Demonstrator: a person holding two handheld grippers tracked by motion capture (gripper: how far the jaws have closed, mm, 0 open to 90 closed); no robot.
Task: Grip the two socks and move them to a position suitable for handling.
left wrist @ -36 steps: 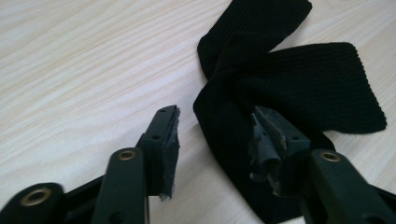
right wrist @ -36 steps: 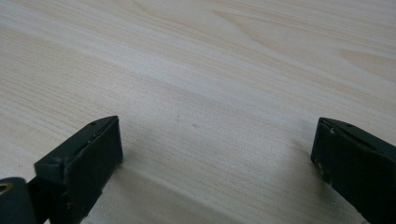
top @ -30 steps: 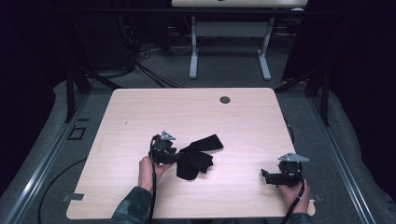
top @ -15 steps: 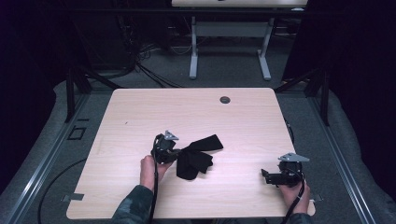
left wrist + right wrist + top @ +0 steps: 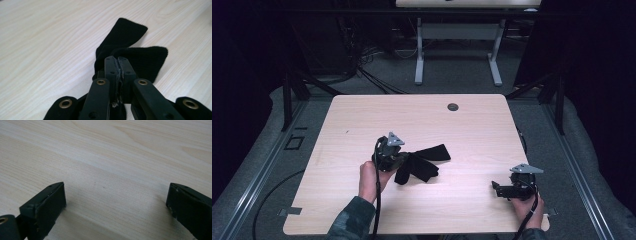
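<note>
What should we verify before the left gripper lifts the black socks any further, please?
1. Left gripper shut on the black socks: ok.
2. Both socks caught in the grip: cannot tell; the layers bunch together at the jaws.
3. Free sock ends hang clear of snags: ok; they trail on bare table.
4. Right gripper open, holding nothing: ok.
5. Right gripper apart from the socks: ok; it sits near the table's right front corner.
</note>
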